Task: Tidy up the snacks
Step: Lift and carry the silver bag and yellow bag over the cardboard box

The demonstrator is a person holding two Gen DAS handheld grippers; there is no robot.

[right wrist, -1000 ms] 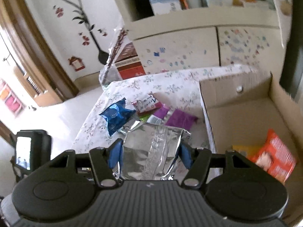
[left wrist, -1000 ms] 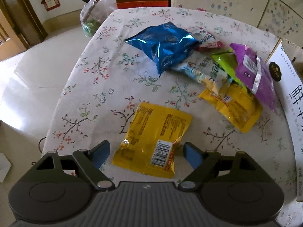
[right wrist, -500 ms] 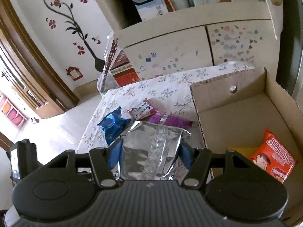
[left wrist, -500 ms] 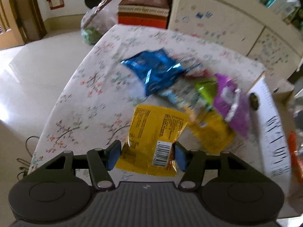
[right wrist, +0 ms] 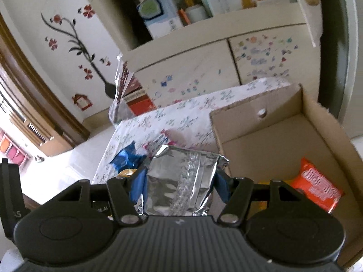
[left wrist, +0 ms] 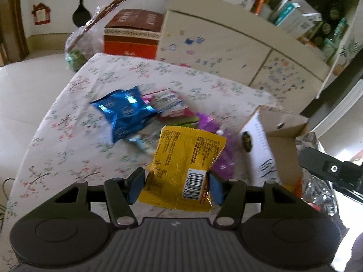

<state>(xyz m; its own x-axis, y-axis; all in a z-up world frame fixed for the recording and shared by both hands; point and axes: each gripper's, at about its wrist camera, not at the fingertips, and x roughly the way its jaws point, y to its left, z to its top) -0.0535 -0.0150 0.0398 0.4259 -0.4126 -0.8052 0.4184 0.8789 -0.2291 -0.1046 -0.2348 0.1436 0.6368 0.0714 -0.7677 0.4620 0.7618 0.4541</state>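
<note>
Here each gripper clamps one packet: left gripper [left wrist: 174, 184] one yellow packet [left wrist: 185, 166], right gripper [right wrist: 180, 184] one silver packet [right wrist: 182, 181].

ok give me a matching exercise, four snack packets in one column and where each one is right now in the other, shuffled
Things:
1. yellow packet
2. silver foil packet
3. orange packet
4. blue packet

Places:
A. lying on the flowered tablecloth
B. clamped in the right gripper
C. inside the cardboard box
D. clamped in the left gripper

Pairs: 1-D, 2-B, 3-C, 4-A
</note>
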